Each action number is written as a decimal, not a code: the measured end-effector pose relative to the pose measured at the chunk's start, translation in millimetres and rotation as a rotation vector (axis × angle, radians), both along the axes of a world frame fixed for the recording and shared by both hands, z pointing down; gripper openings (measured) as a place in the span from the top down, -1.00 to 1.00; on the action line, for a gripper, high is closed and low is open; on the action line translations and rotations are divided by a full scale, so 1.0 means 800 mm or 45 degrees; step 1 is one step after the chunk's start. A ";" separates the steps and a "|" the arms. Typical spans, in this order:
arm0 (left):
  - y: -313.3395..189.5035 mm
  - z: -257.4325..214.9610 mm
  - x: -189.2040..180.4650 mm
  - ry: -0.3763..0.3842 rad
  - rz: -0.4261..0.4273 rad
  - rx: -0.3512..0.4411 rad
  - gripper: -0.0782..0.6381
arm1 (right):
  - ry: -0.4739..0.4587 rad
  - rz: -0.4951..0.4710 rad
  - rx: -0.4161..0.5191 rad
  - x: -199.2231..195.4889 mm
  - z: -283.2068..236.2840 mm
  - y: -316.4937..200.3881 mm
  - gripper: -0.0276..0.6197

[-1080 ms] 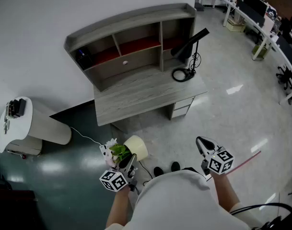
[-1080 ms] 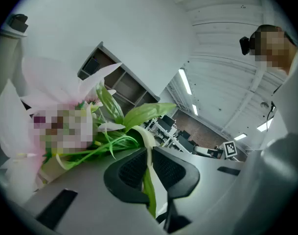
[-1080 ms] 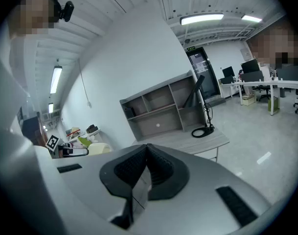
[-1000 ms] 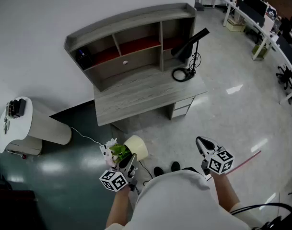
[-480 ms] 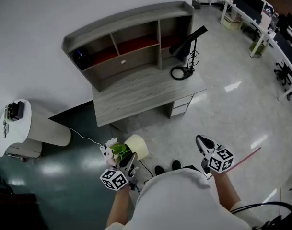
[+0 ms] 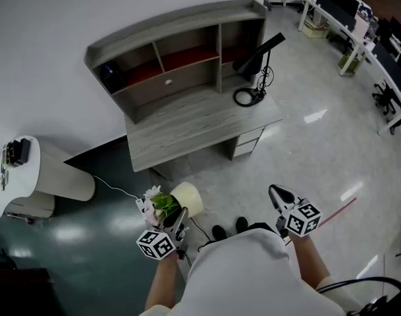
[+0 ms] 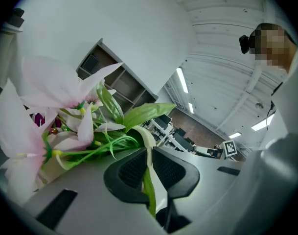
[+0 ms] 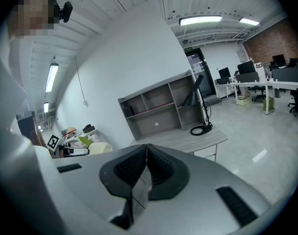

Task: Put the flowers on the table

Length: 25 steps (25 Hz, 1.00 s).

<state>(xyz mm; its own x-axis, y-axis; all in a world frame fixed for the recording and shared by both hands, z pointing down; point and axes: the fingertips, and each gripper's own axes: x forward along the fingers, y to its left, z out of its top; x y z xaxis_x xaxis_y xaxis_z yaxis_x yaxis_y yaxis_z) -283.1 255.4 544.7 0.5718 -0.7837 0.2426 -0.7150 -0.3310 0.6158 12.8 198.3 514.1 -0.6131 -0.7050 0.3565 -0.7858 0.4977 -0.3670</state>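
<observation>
Pink and white flowers with green leaves sit in a cream pot, held above the floor in front of the grey desk. My left gripper is shut on them. In the left gripper view its pads pinch a pale green strip at the base of the flowers. My right gripper hangs to the right, shut with nothing in it; in the right gripper view its jaws meet and the desk lies ahead, with the pot at left.
The desk carries a hutch of shelves and a black desk lamp with a ring base at its right end. A white round stand is at the left. A cable crosses the floor. Office desks and chairs line the far right.
</observation>
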 end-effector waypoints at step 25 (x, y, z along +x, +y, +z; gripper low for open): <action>-0.036 0.018 0.006 -0.032 0.081 -0.036 0.64 | -0.036 0.063 -0.045 -0.008 0.025 -0.019 0.85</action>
<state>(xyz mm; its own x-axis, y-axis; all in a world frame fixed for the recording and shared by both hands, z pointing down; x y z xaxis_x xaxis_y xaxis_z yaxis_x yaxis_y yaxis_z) -278.4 226.7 558.8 0.6135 -0.7388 0.2787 -0.7084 -0.3590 0.6077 6.3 182.8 534.4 -0.5882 -0.7219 0.3647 -0.7981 0.4451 -0.4061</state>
